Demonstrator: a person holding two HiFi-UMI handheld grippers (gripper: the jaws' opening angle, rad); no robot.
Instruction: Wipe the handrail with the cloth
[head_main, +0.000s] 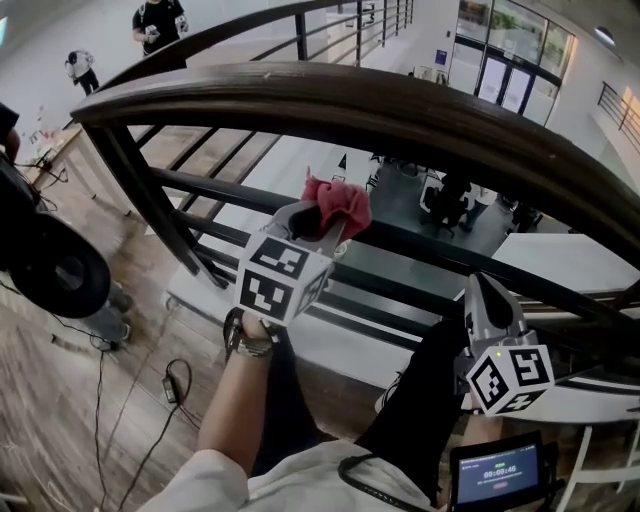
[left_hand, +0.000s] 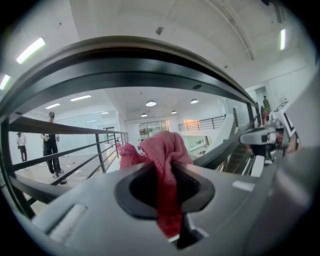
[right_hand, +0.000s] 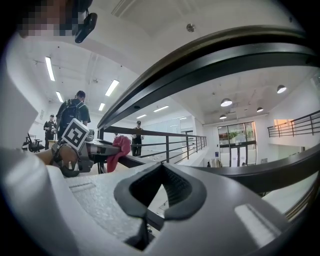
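Observation:
The dark wooden handrail (head_main: 400, 115) curves across the head view from upper left to right. Below it, my left gripper (head_main: 318, 215) is shut on a pink-red cloth (head_main: 342, 203), which bunches out past the jaw tips. In the left gripper view the cloth (left_hand: 165, 150) sits pinched between the jaws, and the handrail (left_hand: 125, 65) arcs above it, apart from it. My right gripper (head_main: 480, 290) is lower right, shut and holding nothing. From the right gripper view I see the handrail (right_hand: 225, 55) overhead, and the cloth (right_hand: 119, 149) at the left.
Black lower rails (head_main: 420, 245) and a slanted post (head_main: 140, 190) stand behind the grippers, with a lower floor visible through them. Cables (head_main: 150, 400) lie on the wooden floor. A black round object (head_main: 55, 270) is at left. Two people (head_main: 160, 25) stand far off.

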